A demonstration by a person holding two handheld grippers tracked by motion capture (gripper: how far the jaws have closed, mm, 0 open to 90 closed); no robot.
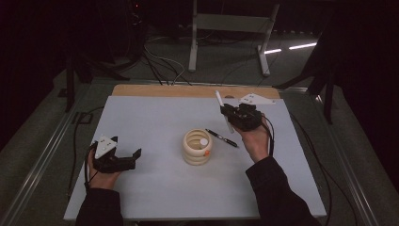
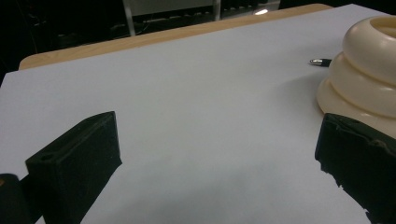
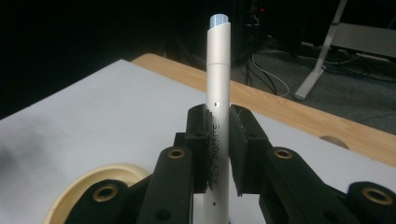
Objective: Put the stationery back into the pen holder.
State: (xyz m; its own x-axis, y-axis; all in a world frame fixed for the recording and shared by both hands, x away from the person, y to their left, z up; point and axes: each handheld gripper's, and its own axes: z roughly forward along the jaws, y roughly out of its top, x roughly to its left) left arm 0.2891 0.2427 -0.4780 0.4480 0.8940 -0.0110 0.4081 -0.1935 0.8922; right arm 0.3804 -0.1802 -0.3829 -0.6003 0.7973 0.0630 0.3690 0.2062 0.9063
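Observation:
My right gripper point(image 1: 230, 113) is shut on a white pen point(image 3: 218, 74), which stands up between its jaws with a pale blue tip at the top; from above the white pen point(image 1: 222, 107) slants up and away from the hand. A cream ribbed holder point(image 1: 197, 147) sits mid-table with a white pen end inside it. Just right of the holder lies a black pen point(image 1: 222, 138). My left gripper point(image 1: 134, 157) rests open on the sheet at the left, jaws wide apart with nothing between them. Its own view shows the holder point(image 2: 366, 70) at the right and the black pen's tip point(image 2: 320, 61).
A pale grey sheet point(image 1: 155, 117) covers the wooden table point(image 1: 164, 90), whose far edge shows beyond it. Cables and metal stand legs point(image 1: 193, 47) are on the floor behind. A person's hands and dark sleeves come in from the bottom.

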